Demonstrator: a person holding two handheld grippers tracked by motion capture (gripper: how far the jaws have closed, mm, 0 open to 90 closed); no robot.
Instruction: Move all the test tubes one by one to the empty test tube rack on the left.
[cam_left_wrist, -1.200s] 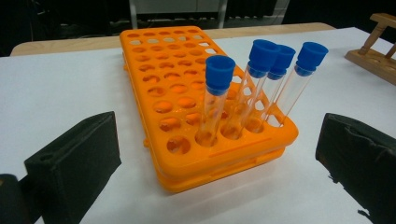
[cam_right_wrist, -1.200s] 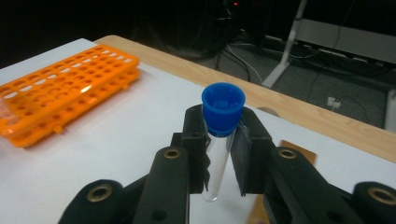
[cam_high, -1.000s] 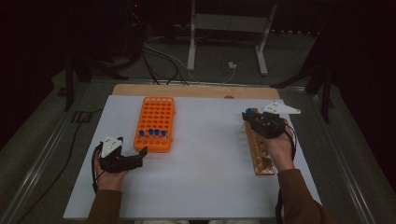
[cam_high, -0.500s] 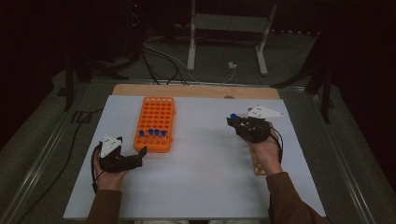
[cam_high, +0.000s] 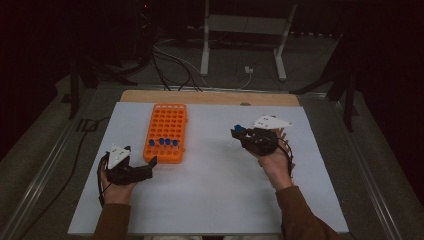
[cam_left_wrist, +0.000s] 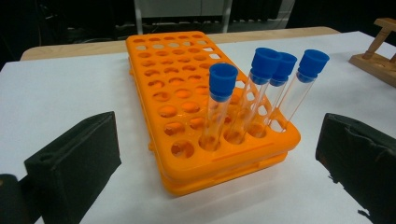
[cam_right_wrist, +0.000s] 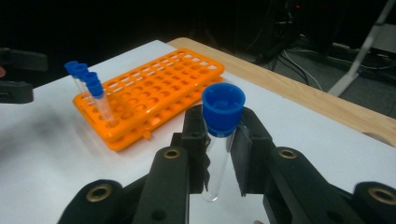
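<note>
An orange tube rack (cam_high: 166, 131) lies on the white table sheet; its near row holds several clear tubes with blue caps (cam_left_wrist: 223, 81). My left gripper (cam_high: 150, 163) rests just in front of the rack's near end, open, with its black pads (cam_left_wrist: 74, 158) apart and nothing between them. My right gripper (cam_high: 236, 133) hovers over the sheet to the right of the rack, shut on a clear blue-capped tube (cam_right_wrist: 221, 135) held upright between its pads. The rack (cam_right_wrist: 149, 98) lies ahead and to the left in the right gripper view.
A wooden tube stand (cam_left_wrist: 378, 53) lies on the right side of the sheet, partly behind my right hand (cam_high: 287, 137). The table's wooden far edge (cam_high: 210, 97) borders the sheet. Cables and a metal stand (cam_high: 240, 45) sit on the floor beyond.
My right gripper has carried the tube leftward, away from the wooden stand and toward the orange rack. The left gripper has stayed put.
</note>
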